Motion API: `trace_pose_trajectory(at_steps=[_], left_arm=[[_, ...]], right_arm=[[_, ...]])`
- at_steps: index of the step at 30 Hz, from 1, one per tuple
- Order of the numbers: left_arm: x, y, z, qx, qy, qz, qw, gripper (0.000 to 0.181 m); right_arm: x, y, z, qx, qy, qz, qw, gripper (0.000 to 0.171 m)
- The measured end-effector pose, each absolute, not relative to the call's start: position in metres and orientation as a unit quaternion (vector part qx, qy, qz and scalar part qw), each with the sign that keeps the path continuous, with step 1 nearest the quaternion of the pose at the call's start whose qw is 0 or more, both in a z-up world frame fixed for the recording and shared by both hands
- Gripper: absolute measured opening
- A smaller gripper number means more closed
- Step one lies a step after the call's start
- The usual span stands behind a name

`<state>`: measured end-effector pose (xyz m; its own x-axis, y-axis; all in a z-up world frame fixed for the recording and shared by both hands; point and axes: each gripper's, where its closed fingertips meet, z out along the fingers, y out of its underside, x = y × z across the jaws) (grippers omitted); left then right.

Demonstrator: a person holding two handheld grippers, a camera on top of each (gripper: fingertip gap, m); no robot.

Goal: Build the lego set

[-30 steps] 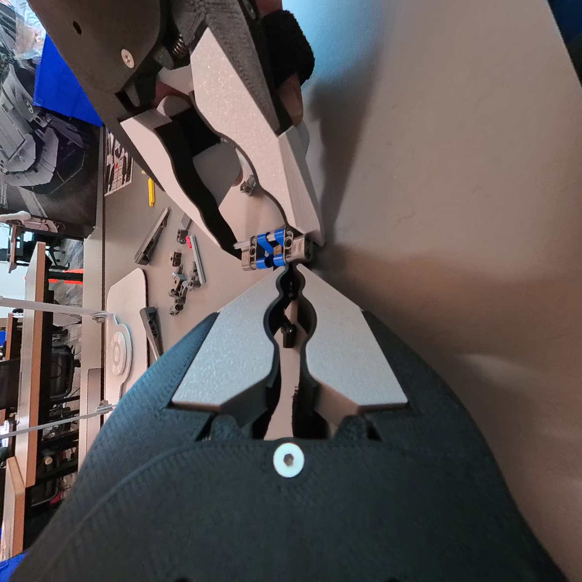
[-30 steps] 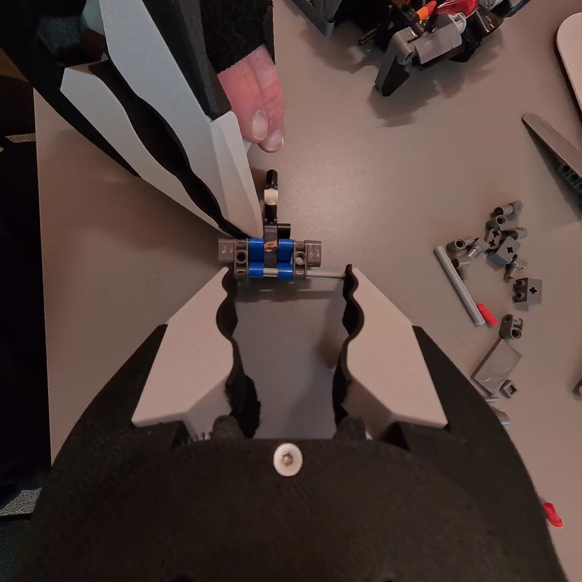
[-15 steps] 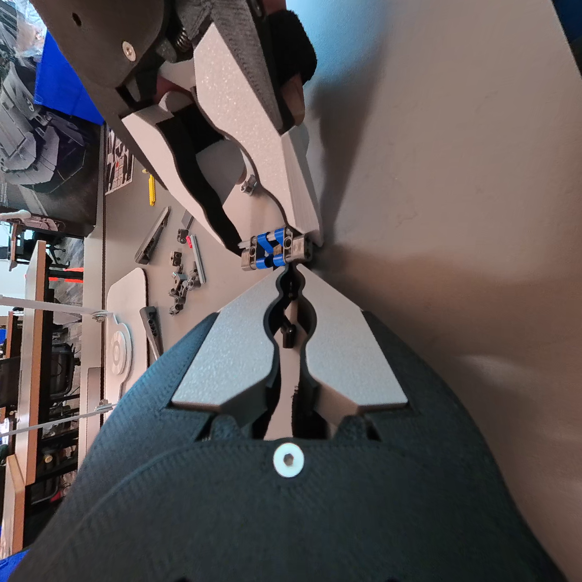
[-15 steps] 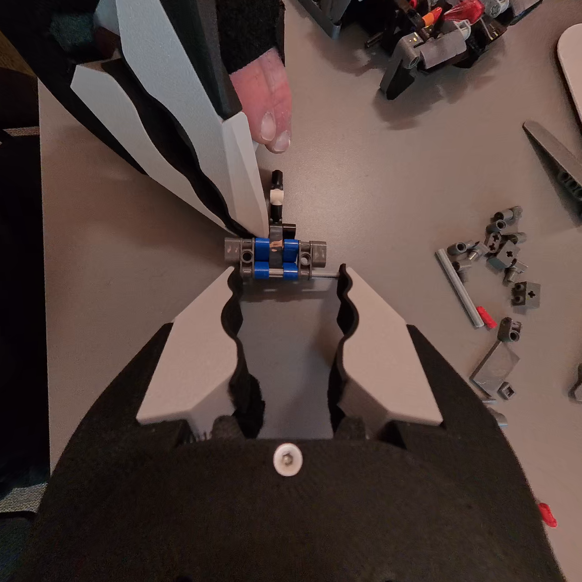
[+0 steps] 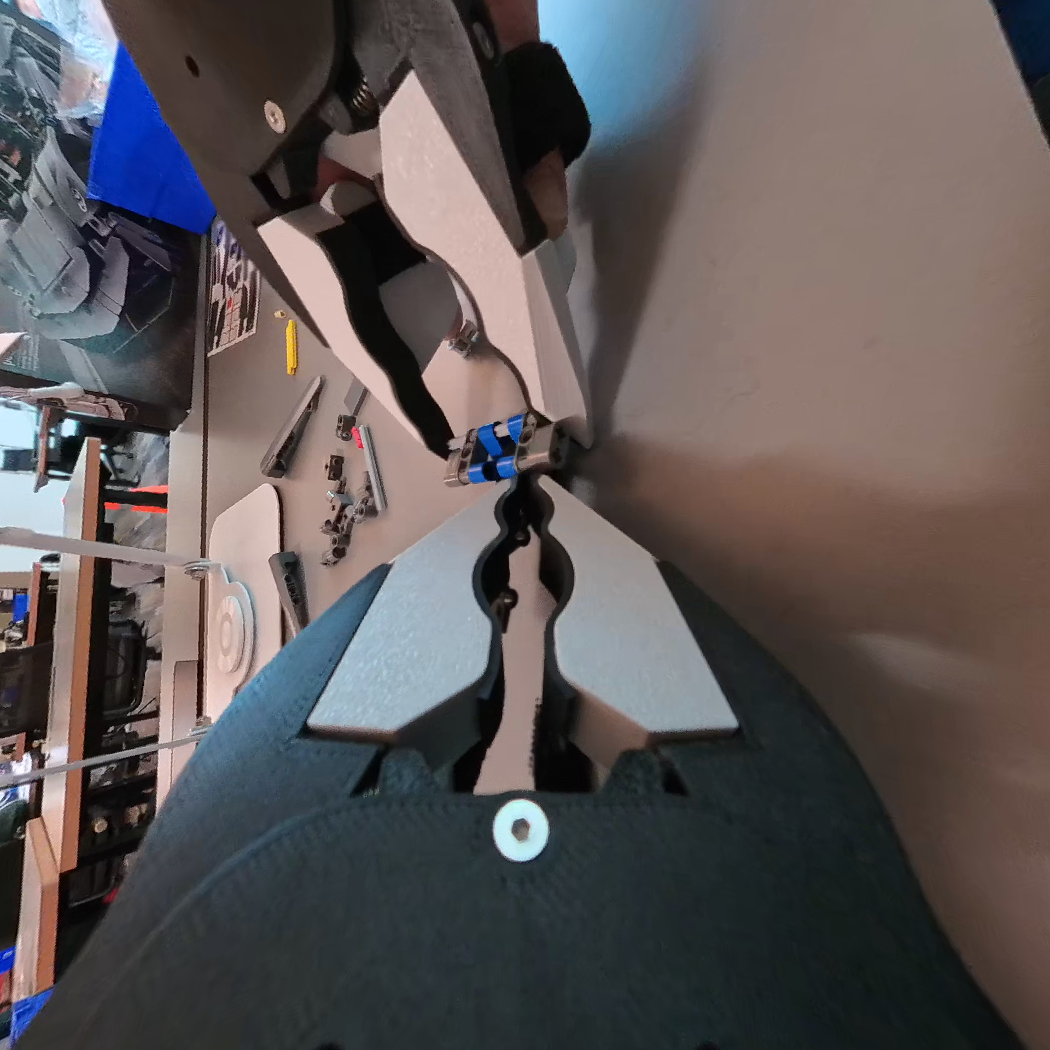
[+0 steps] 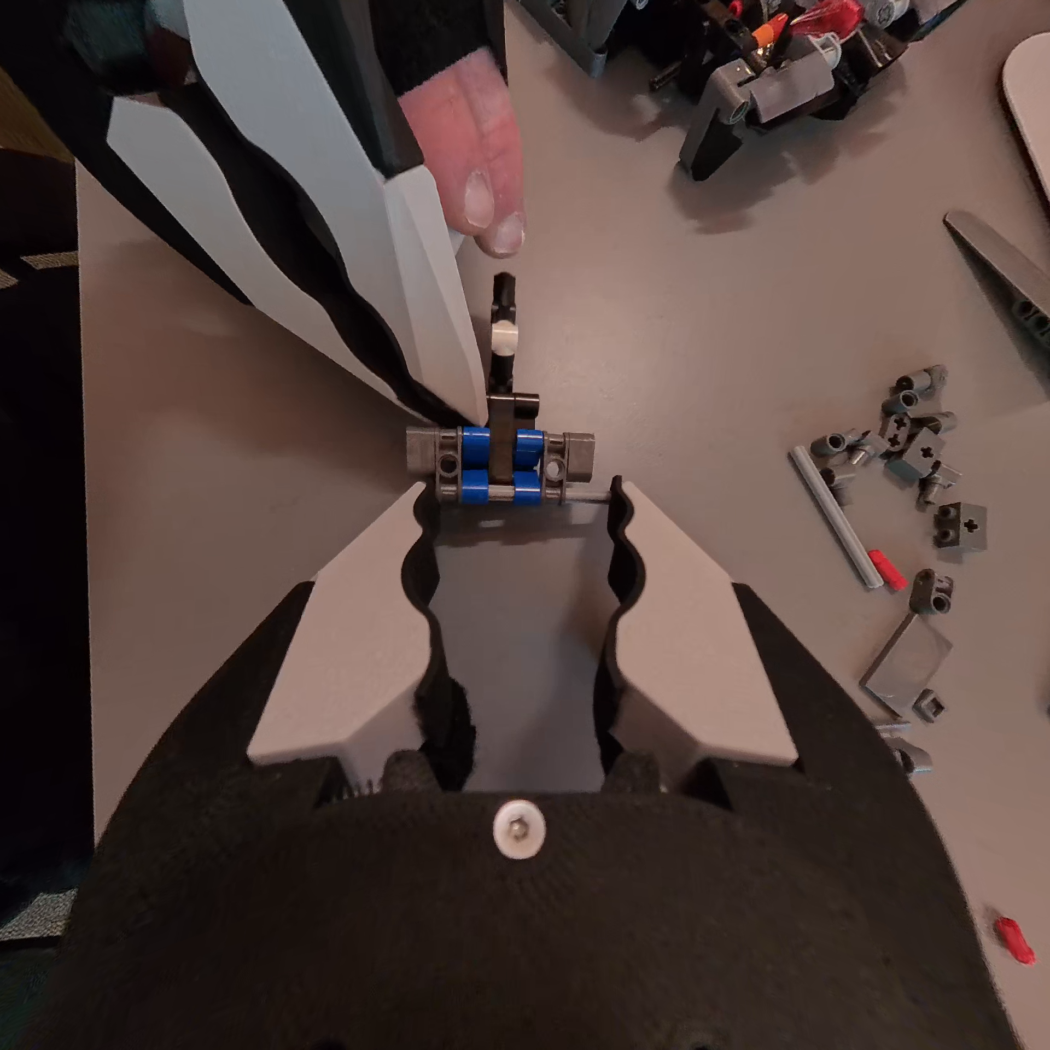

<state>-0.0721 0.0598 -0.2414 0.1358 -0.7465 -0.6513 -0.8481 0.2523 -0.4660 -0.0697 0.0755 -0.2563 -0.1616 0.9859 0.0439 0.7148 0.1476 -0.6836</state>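
A small blue and grey lego assembly (image 6: 500, 466) lies on the grey table (image 6: 682, 341), with a black stem (image 6: 503, 341) pointing away from it. A thin grey axle (image 6: 585, 497) sticks out of its right end. My right gripper (image 6: 518, 491) is open, its tips on either side of the assembly, the right tip against the axle end. My left gripper (image 6: 466, 420) comes in from the upper left, shut at the black middle part. In the left wrist view my left gripper (image 5: 525, 483) is shut just below the assembly (image 5: 500, 449), and the open right gripper (image 5: 505, 437) straddles it.
Loose grey connectors (image 6: 903, 449), a light grey axle (image 6: 835, 517), small red pieces (image 6: 886, 568) and a slope tile (image 6: 909, 665) lie to the right. A part-built model (image 6: 767, 85) stands at the back. The table edge (image 6: 79, 398) is at the left. A person's fingers (image 6: 483, 170) rest on the left gripper. Only a small space, under 4 cm, lies between the two pairs of fingers.
My right gripper's jaws have narrowed a little around the assembly, and the thin axle sticks out slightly less. The left gripper holds almost still.
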Motion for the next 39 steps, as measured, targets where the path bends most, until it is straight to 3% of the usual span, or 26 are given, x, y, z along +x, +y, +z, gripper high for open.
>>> trace_pose_trajectory(at_steps=[11, 18, 39], left_arm=[[-0.074, 0.062, -0.229, -0.583, 0.656, 0.087, 0.471, 0.015], [-0.065, 0.059, -0.230, -0.560, 0.664, 0.094, 0.486, 0.000], [-0.063, 0.058, -0.234, -0.572, 0.661, 0.075, 0.480, 0.000]], right_arm=[[-0.069, 0.076, -0.256, -0.596, -0.712, 0.271, 0.255, 0.058], [-0.069, 0.076, -0.256, -0.595, -0.713, 0.269, 0.257, 0.058], [-0.065, 0.076, -0.255, -0.581, -0.719, 0.273, 0.267, 0.058]])
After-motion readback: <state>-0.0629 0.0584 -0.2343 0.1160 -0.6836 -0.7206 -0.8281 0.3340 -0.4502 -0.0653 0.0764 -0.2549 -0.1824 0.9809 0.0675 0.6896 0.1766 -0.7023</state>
